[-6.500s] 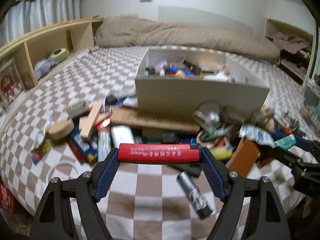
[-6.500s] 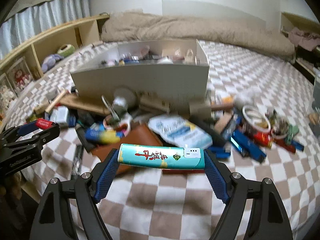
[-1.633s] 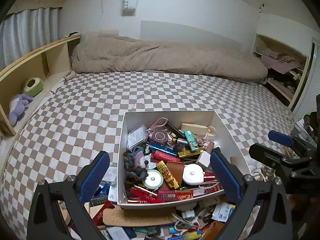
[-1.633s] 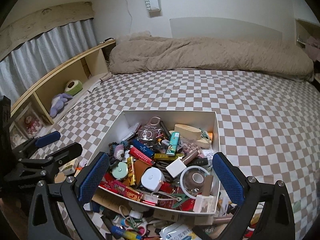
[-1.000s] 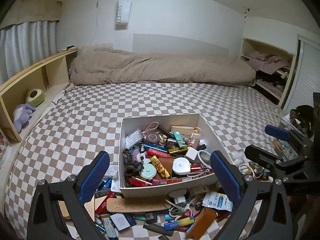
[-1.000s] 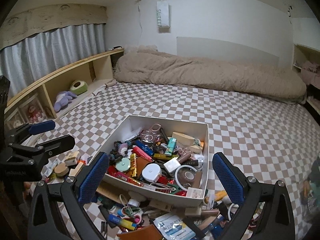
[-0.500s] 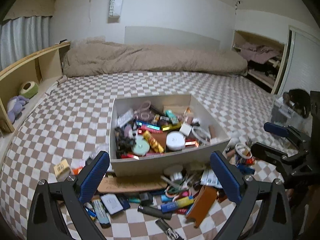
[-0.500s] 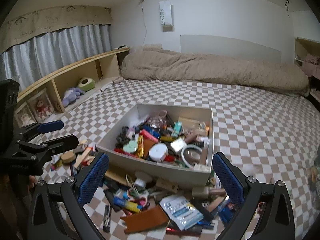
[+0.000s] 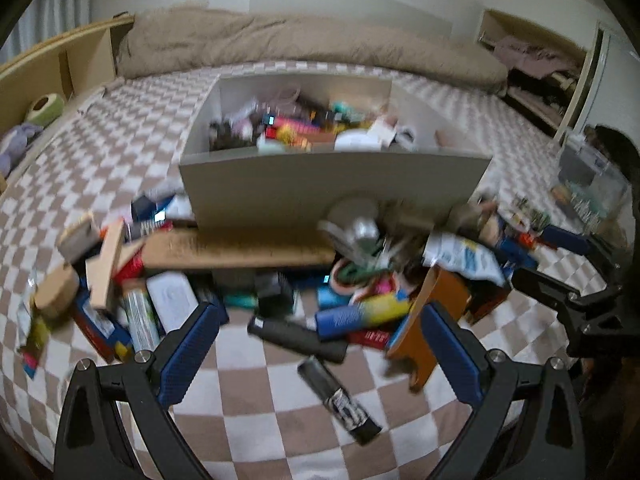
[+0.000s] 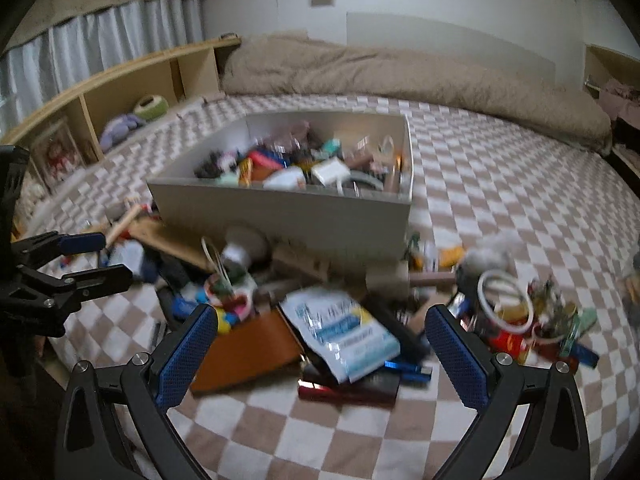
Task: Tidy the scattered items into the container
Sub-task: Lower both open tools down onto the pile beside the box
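Both hand-held grippers are spread wide and carry nothing: the left hand-held gripper (image 9: pixel 320 344) hangs low over the near edge of the bed (image 9: pixel 248 412), the right hand-held gripper (image 10: pixel 320 344) likewise, off to its right. The box (image 9: pixel 332 188) sits straight ahead of both, already piled with small stuff. The scattered items lie between the grippers and the box front. Just ahead of the left gripper, between its fingers, lies a black tube (image 9: pixel 298 338), with a second dark tube (image 9: pixel 340 402) nearer and slightly right; both look light, stiff and smooth, likely to roll, so best pinched across the middle. A blue-and-yellow tube (image 9: pixel 362 314) sits just beyond, also rigid. A brown leather case (image 10: pixel 250 350) lies between the right gripper's fingers on the left side; looks flat and floppy, grab an edge. A white plastic pouch (image 10: pixel 346 330) lies dead ahead of the right gripper; soft, crinkly, slippery, so pinch a corner. A red bar (image 10: pixel 344 394) pokes out under it, partly covered. A white ring (image 10: pixel 506 296) beyond the right finger looks thin and light. Heavy motion blur: box contents and the pile by the box front are unreadable, labels illegible, and the lower layers are hidden under a long wooden board (image 9: pixel 236 250).
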Motion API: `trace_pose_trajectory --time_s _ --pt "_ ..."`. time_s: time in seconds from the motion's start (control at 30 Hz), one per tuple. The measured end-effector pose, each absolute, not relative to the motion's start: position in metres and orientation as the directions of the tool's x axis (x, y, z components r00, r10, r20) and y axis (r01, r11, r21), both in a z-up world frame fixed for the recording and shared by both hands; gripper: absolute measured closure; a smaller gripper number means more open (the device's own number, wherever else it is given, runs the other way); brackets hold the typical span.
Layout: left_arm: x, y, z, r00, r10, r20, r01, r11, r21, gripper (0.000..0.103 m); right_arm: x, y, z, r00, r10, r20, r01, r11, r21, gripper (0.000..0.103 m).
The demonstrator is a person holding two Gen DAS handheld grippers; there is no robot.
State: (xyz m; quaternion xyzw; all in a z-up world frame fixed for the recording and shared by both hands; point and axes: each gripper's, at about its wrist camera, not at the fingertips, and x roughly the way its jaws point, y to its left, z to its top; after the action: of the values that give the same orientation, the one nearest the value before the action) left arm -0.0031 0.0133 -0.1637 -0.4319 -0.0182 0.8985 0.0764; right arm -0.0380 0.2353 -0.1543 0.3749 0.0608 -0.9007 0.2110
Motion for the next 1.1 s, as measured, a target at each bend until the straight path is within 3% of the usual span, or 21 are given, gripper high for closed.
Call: trace_pose_trajectory --time_s 0.27,0.63,0.8,1.1 --pt "0.008 0.016 -0.202 -0.546 0.136 -0.827 -0.092 -0.991 -0.102 0.002 -0.033 0.245 -0.188 -0.647 -0.245 -0.722 0.323 -0.946 0.032 0.000" --pt "0.026 0.020 -0.231 -0.487 0.095 -0.868 -0.085 -0.994 -0.062 0.002 -0.033 0.239 -0.226 -0.570 -0.158 -0.806 0.329 -0.943 -0.048 0.000" --pt "0.033 0.025 -0.233 -0.501 0.016 -0.865 -0.088 -0.996 0.033 0.002 -0.035 0.233 -0.239 -0.555 -0.128 -0.822 0.330 -0.941 -0.076 0.000" --pt "0.046 -0.013 -0.231 -0.506 -0.098 -0.857 0.021 -0.995 0.102 0.000 -0.035 0.275 -0.240 -0.538 -0.055 -0.841 0.163 -0.986 -0.040 0.000"
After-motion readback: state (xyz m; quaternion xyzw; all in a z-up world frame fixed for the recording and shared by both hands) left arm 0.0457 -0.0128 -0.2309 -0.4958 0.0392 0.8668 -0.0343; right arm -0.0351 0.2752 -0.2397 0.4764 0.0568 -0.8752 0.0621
